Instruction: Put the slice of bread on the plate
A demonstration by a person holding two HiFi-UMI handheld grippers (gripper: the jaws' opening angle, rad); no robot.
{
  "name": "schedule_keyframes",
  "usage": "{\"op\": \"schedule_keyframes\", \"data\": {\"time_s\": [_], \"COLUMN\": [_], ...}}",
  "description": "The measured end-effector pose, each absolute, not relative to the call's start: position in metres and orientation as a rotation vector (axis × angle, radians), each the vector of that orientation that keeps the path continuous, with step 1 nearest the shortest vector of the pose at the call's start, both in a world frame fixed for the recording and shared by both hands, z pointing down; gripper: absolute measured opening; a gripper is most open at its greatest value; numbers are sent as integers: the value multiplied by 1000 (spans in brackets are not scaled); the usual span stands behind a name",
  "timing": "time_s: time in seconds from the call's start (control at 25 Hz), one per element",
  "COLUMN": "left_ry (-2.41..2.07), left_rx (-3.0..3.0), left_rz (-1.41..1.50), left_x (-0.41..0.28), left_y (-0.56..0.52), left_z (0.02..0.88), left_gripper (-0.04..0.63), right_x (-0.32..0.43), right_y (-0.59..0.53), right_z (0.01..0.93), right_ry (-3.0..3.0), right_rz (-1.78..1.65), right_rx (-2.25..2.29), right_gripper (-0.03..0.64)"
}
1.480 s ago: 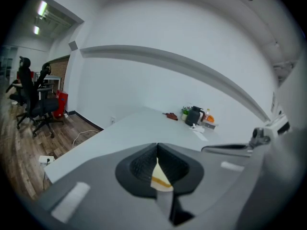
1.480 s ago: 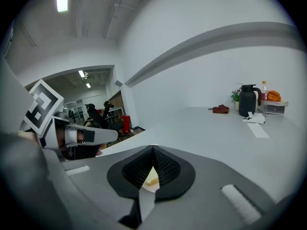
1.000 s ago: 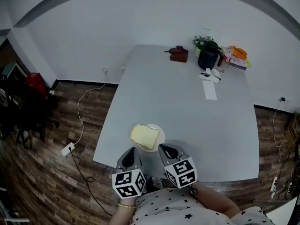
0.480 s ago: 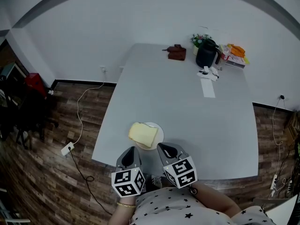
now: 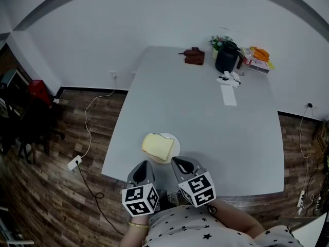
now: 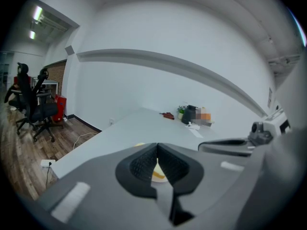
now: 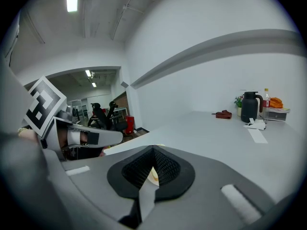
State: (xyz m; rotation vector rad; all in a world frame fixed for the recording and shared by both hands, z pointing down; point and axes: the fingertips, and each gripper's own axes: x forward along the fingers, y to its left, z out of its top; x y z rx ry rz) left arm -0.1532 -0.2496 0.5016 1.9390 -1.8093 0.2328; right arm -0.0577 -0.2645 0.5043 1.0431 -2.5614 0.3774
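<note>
A pale yellow slice of bread [image 5: 158,146] lies on a small white plate [image 5: 175,142] near the front edge of the grey table [image 5: 205,122]. Just below the plate, close to the person's body, my left gripper [image 5: 143,164] and right gripper [image 5: 177,162] are side by side, both shut with nothing in them. In the left gripper view the closed jaws [image 6: 157,145] hide most of the plate; a sliver of bread [image 6: 157,173] shows below where the pads meet. The right gripper [image 7: 153,148] also stands shut, with a strip of the plate [image 7: 153,175] showing under the pads.
At the table's far end stand a black jug [image 5: 226,58], a brown object [image 5: 194,57], a small plant [image 5: 218,42], orange packets [image 5: 259,55] and a paper strip [image 5: 228,94]. A cable and plug block [image 5: 75,163] lie on the wooden floor at left. Office chairs [image 6: 33,104] stand beyond.
</note>
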Motion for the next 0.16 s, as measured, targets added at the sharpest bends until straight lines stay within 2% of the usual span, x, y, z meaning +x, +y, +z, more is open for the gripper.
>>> {"op": "schedule_keyframes", "data": {"time_s": [0.16], "left_ry": [-1803], "left_rx": [1922], "left_rz": [241], "left_x": [-155], "left_y": [-248], "left_z": [507], "left_gripper": [9], "right_x": [-60], "right_y": [-262], "right_z": [505], "right_ry": [-2559], "right_rz": [377], "right_rx": [1032], "right_gripper": [-2]}}
